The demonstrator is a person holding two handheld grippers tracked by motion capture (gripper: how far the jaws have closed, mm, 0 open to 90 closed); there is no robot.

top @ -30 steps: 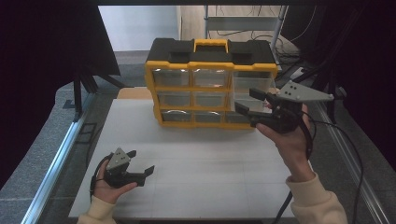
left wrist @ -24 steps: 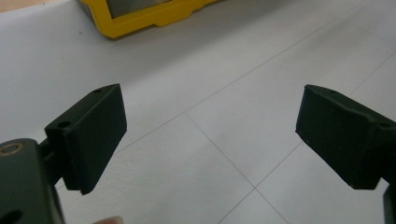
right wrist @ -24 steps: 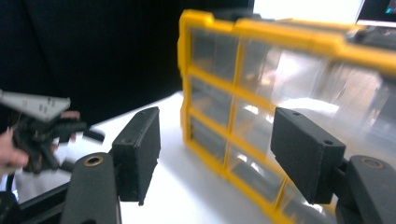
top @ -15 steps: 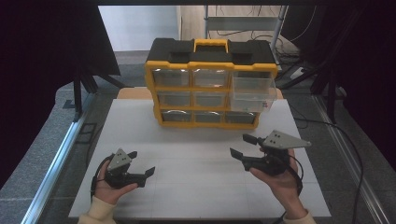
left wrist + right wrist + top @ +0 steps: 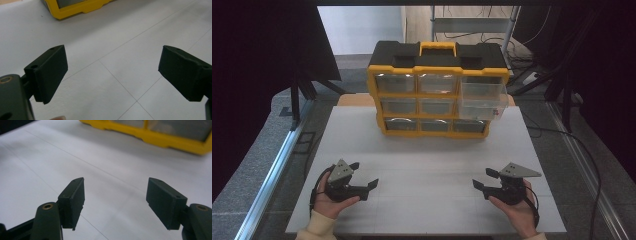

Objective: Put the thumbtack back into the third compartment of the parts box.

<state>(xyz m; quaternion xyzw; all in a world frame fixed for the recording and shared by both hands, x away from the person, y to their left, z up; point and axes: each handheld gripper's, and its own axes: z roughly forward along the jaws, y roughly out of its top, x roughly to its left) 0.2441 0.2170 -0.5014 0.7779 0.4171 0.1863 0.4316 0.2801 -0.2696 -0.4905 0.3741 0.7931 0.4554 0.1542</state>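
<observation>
R tongs [image 5: 480, 178] now down from organizer [image 5: 437, 90] to table [image 5: 422, 165], just opening wider, empty; L tongs [image 5: 364, 174] wide, empty

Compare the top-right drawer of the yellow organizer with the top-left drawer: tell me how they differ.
The top-right drawer stands pulled out, jutting forward of the frame of the yellow organizer; the top-left drawer sits pushed in, flush with it. The top-right drawer's clear side wall shows; of the top-left drawer, just the front face shows. Pulled forward, the top-right drawer overlaps the row beneath, while the top-left drawer stays inside its own slot. Both are clear plastic drawers in the top row.
</observation>
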